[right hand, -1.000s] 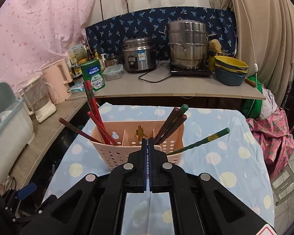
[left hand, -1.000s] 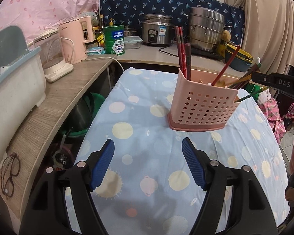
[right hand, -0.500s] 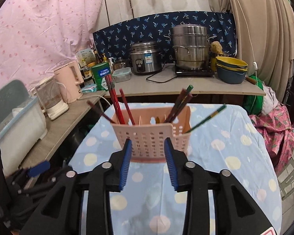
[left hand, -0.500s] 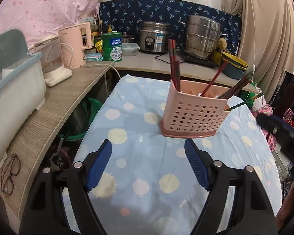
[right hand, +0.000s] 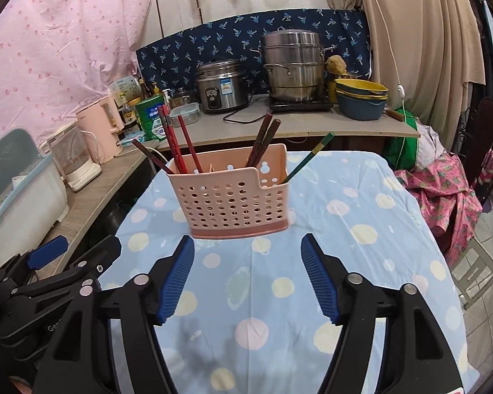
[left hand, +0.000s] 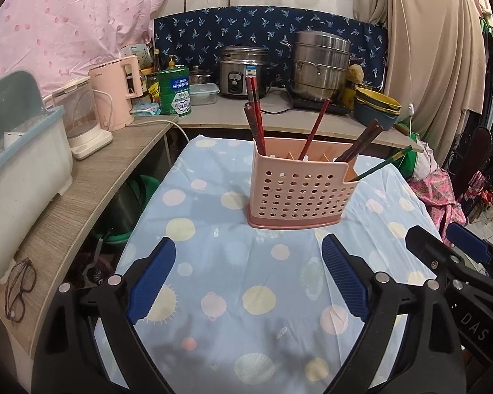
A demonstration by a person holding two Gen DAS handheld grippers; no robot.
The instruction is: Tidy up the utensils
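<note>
Both sets of fingers are spreading with nothing between them: the right gripper [right hand: 248, 277], pressed shut a second ago, now gapes, and the left gripper [left hand: 246, 282], already apart then, is wider. Each has drawn back from the pink utensil basket [right hand: 231, 198], which stands upright mid-table on the dotted blue tablecloth [right hand: 361, 229] with red chopsticks [right hand: 171, 139] at its left end, dark brown chopsticks [right hand: 263, 141] further right and a green chopstick [right hand: 307, 157] leaning out its right notch. Bare cloth lies between basket and pads, the wooden counter [left hand: 82, 190] borders the table's left edge, and the cloth drops off at the right.
</note>
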